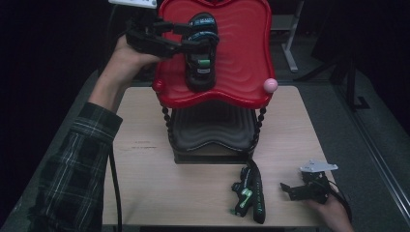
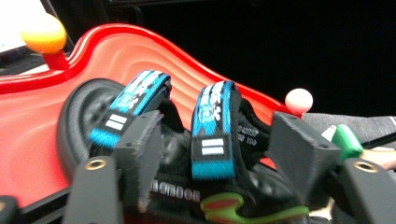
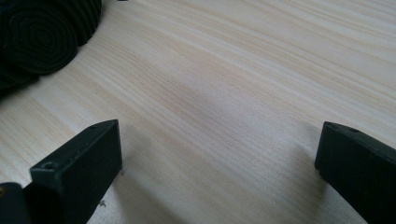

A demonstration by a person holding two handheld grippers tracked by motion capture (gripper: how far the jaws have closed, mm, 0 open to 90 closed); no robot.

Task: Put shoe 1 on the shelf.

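High view: a light wooden table (image 1: 145, 159) carrying a two-tier stand, red upper tray (image 1: 241, 58) over a dark lower tray (image 1: 212, 130), with a pink ball knob (image 1: 270, 85) at the red tray's near right corner. On the red tray, left of centre, a black glove with blue straps (image 1: 202, 58), lying lengthwise from far to near. Left gripper (image 1: 193, 41) reaching in from the left, held by a hand (image 1: 123, 55) with a plaid sleeve, jaws spread around the glove's strap area, one on the far side, one on the near. On the table at near right of the stand, a second black glove (image 1: 250, 193) with green details. Right gripper (image 1: 292, 189) low over the near right of the table, pointing left, well apart from that second glove, jaws spread with nothing between. Left gripper view: black jaws parted to either side of the glove (image 2: 212, 140), two blue straps between and beyond them, a green tab near the bottom; whether the pads touch the glove cannot be told. Red tray (image 2: 140, 46) curving behind, an orange ball knob (image 2: 43, 33) at far left, the pink knob (image 2: 299, 100) at right. Right gripper view: jaws wide apart over bare wood grain (image 3: 224, 84), gripping nothing; ribbed black base of the stand (image 3: 42, 37) at upper left.
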